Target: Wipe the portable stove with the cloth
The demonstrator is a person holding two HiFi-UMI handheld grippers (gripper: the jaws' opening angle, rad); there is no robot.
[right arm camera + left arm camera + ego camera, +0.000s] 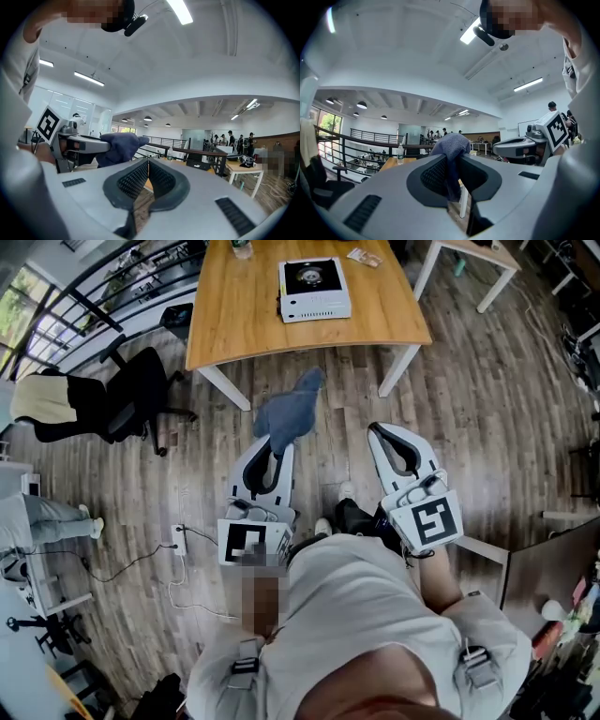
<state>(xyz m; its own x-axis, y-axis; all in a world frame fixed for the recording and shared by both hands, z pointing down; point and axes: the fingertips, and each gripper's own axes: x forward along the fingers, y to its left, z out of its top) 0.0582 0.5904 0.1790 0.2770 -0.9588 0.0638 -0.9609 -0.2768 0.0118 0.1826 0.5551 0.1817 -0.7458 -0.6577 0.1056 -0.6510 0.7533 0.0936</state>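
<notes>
So the portable stove [314, 289] sits on the wooden bench [244, 324], a bit right of the middle: white body, black burner plate on top, front panel facing us. We see nothing touching it. A bottle [242, 247] stands at the bench's far edge to the left of the stove, and a small packet [364, 257] lies just beyond it on the right

The cloth [289, 413] is nowhere near the stove, it's up in the air over the wood floor [487, 409], on our side of the bench. It's a blue-grey rag and the left tongs [278, 448] have it pinched. In the left gripper view the tongs [452, 161] are clamped on a fold of the cloth [450, 145], with the rest bunched up above the tips and a strip hanging down between the pads

The right tongs [382, 432] hang beside the left ones, also over the floor and well apart from the stove. In the right gripper view they [148, 164] are closed, tips meeting, with nothing in between, and we can spot the cloth [119, 146] off to the left

Further out, a black office chair [141, 395] stands left of the bench
</notes>
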